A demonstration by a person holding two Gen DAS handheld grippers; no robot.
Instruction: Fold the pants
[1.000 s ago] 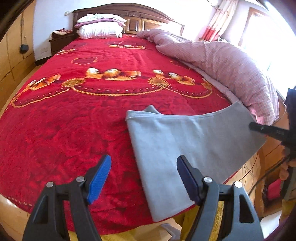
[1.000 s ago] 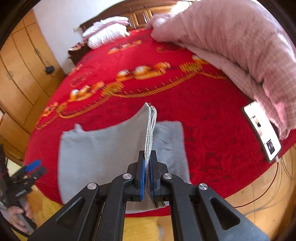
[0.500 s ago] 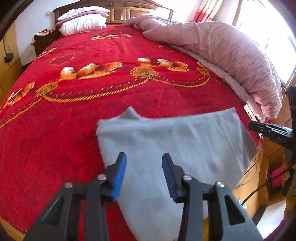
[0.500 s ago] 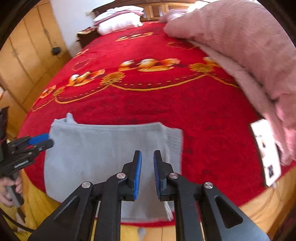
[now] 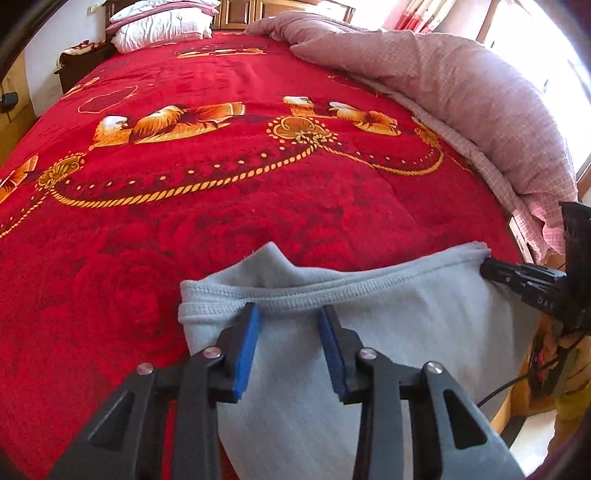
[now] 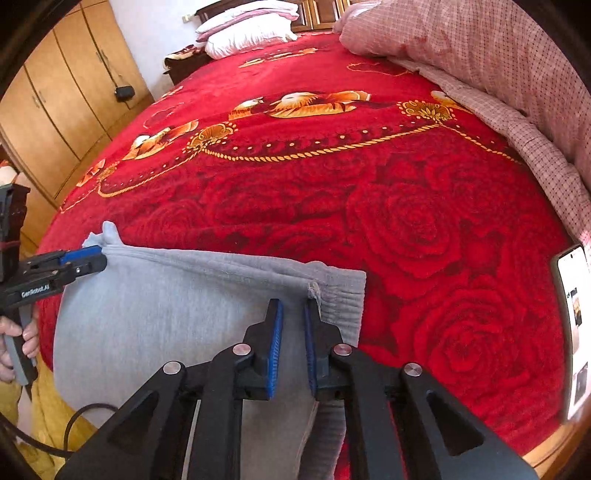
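The grey pants (image 5: 388,332) lie folded at the foot of the red bed, hanging over its edge; they also show in the right wrist view (image 6: 166,314). My left gripper (image 5: 288,314) is open, its jaws either side of the far left hem. My right gripper (image 6: 293,306) is slightly open over the far right hem by the ribbed cuff (image 6: 340,295). In the left wrist view the right gripper (image 5: 517,277) tip touches the right corner. In the right wrist view the left gripper (image 6: 81,260) rests at the left corner.
The red patterned blanket (image 5: 221,184) covers the bed. A pink checked duvet (image 5: 461,92) is heaped along the right side. A phone (image 6: 574,321) lies at the bed's right edge. White pillows (image 5: 159,26) sit at the headboard. Wooden wardrobes (image 6: 55,110) stand left.
My right gripper let go of the lifted pants edge, which now lies flat. Both grippers moved forward to the far hem. My left jaws narrowed.
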